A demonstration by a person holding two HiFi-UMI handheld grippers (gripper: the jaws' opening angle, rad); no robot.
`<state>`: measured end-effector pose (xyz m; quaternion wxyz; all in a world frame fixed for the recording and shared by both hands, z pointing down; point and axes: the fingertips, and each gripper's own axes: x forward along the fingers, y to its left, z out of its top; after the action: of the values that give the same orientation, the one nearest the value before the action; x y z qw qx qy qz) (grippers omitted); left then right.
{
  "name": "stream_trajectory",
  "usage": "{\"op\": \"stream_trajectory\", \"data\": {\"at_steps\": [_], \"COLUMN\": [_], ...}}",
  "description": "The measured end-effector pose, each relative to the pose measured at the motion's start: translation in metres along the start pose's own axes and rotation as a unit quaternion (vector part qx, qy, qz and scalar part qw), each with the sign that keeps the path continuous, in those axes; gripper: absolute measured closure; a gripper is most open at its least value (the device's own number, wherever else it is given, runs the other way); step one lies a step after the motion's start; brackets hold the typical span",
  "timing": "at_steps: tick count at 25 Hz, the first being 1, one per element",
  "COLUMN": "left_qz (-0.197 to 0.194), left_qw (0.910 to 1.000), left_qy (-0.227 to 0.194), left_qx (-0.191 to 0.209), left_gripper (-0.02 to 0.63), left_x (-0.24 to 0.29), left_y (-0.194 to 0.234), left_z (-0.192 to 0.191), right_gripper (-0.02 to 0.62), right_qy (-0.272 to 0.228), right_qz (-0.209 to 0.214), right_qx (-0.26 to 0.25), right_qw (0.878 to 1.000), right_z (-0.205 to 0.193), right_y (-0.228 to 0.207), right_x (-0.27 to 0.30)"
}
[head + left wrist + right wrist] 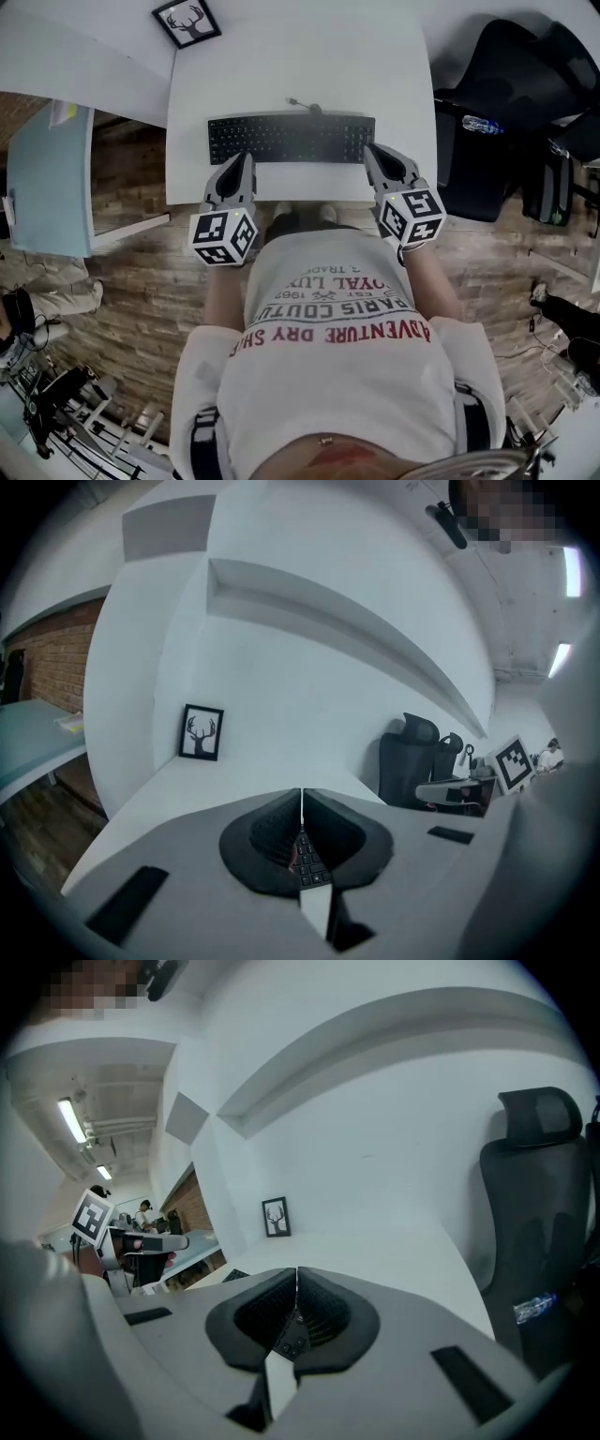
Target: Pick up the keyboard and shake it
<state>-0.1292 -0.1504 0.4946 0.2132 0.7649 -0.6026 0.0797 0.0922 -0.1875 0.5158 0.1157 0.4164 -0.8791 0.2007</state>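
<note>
Black rectangular plastic keyboard (291,139), cabled, laid flat towards the near edge of a white counter (300,56).
Judged light, rigid and smooth-edged, best taken at both short ends. The left gripper (246,159) and right gripper (372,150) are poised at its near corners, fingers (272,829) pressed together, nothing pinched.

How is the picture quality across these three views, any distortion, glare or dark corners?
Head view: even light, wide-angle bowing of the desk edges, keyboard sharp. Left gripper view: heavy fisheye, dark corners, ceiling lights blown out. Right gripper view: same curve and vignette, ceiling lights glaring too.
</note>
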Motion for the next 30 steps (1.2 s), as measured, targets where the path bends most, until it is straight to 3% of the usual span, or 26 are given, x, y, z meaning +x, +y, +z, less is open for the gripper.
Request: {"op": "stream_trajectory", "data": {"at_steps": [4,8,9,10,12,13,15,17,23,30], "left_qz": [-0.026,-0.074,-0.073,-0.065,-0.045,-0.038,-0.035,-0.032,-0.022,-0.051], "left_qw": [0.9996,0.9954,0.9945,0.9940,0.9933,0.9927,0.9899,0.9861,0.9733,0.9592], "left_qy": [0.012,0.043,0.052,0.060,0.077,0.087,0.116,0.145,0.205,0.260], "left_qx": [0.001,-0.041,-0.054,-0.065,-0.073,-0.074,-0.074,-0.074,-0.100,-0.098], "left_gripper": [0.578,0.577,0.577,0.577,0.575,0.558,0.402,0.359,0.287,0.275], "left_x": [0.025,0.041,0.045,0.048,0.054,0.056,0.060,0.065,0.084,0.108], "left_y": [0.017,0.045,0.057,0.071,0.101,0.115,0.138,0.156,0.197,0.203], "left_z": [-0.011,-0.030,-0.034,-0.039,-0.050,-0.056,-0.072,-0.088,-0.123,-0.141], "right_gripper": [0.569,0.567,0.537,0.447,0.388,0.371,0.346,0.333,0.298,0.295], "right_qy": [0.024,0.059,0.070,0.080,0.097,0.102,0.109,0.115,0.162,0.161], "right_qz": [-0.035,-0.030,-0.026,-0.024,-0.032,-0.039,-0.052,-0.064,-0.095,-0.067], "right_qx": [0.014,0.064,0.070,0.072,0.073,0.077,0.093,0.110,0.149,0.220], "right_qw": [0.999,0.996,0.995,0.994,0.992,0.991,0.988,0.985,0.971,0.960], "right_z": [-0.019,-0.044,-0.050,-0.055,-0.065,-0.070,-0.080,-0.090,-0.133,-0.139], "right_y": [-0.020,-0.027,-0.028,-0.030,-0.037,-0.041,-0.052,-0.064,-0.096,-0.112], "right_x": [0.013,0.030,0.035,0.039,0.049,0.054,0.062,0.068,0.081,0.088]}}
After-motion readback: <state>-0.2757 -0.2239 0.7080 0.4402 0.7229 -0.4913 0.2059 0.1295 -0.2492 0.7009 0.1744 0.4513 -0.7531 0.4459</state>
